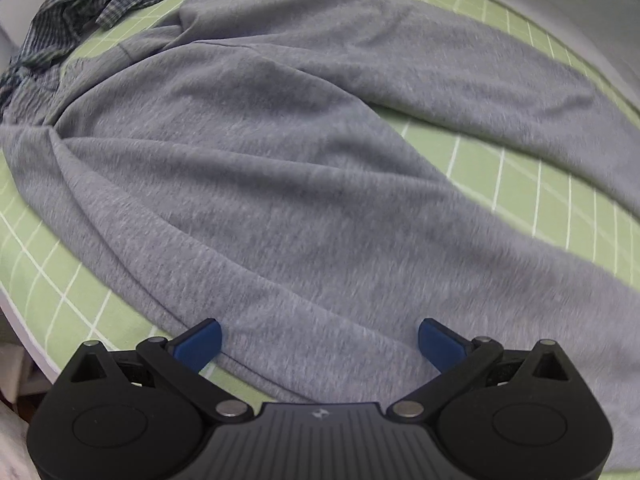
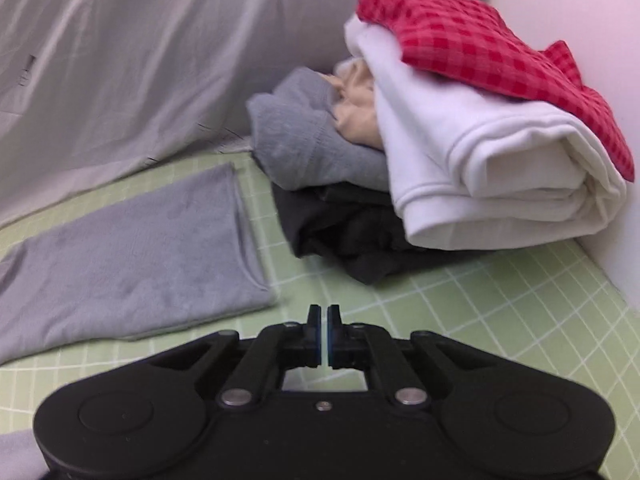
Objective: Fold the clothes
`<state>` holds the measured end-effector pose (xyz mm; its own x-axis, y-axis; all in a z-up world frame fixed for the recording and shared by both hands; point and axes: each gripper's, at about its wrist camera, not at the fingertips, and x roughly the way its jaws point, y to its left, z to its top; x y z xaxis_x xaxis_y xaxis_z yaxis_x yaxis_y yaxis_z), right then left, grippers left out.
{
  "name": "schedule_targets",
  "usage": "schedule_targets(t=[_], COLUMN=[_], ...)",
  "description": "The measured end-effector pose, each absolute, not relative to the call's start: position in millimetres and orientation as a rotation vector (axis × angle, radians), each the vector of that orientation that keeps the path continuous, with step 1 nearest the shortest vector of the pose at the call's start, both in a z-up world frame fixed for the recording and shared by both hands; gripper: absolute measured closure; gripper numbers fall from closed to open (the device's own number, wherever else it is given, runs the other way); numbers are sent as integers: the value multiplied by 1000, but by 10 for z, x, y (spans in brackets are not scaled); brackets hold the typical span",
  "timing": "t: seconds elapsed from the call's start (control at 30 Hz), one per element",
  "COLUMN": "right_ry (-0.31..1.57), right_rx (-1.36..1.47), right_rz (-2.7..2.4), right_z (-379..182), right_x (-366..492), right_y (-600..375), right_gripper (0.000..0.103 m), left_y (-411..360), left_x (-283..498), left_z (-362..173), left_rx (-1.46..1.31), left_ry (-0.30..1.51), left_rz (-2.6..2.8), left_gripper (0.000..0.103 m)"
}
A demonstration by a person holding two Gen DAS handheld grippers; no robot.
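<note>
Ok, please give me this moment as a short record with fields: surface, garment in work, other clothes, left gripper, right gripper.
surface: green gridded mat
garment in work: grey garment, spread out, wrinkled
other clothes: blue checked garment, crumpled at the far edge; pile with a red checked cloth on top
left gripper: open, over the grey garment's near edge
right gripper: shut, nothing seen between the pads

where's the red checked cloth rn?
Right wrist view, upper right: the red checked cloth lies on top of the folded white garment, crowning the clothes pile by the white wall.
</note>
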<state>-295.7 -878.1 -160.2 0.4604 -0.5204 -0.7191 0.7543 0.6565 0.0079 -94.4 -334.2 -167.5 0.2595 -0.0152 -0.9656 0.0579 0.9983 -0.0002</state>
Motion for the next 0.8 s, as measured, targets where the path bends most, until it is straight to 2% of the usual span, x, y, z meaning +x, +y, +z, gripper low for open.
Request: schedule_targets(t=[0.03,0.07,0.1,0.13,0.2,0.3,0.63,0.8], right_ry=[759,765,772,781,803,838,965,978], right_rx=[356,361,356,344,343,352,356,362], right_rz=[-794,-780,-767,-755,-728,-687,-638,-634], right_z=[-1601,-1597,-1597,-1602,-1640,-1709,-1918,-1890], right_x=[-2984,-3026,-3075,-3128,-3247,-3431,-3812,-3931], right_y=[-8750,-8697,-8617,-8520,-8314,-8000,-7170,-6930], right_gripper=[71,53,22,14,13,7,7,7], left_y=[-3361,-3367,-3372,-3382,-3357,-3313,-3036,-2811], left_x=[-960,-984,-1009,-1012,-1042,-1106,-1405,-1507], left_z=[-1680,-1680,-1680,-1691,-1688,-1683,-1652,-1638], left_rx=[59,66,72,72,66,84,179,140], left_ry=[1308,1305,1302,1303,1307,1320,1363,1366], left_rz=[-51,-54,-57,-60,-71,-99,-150,-143], left_gripper=[0,0,0,0,0,0,0,0])
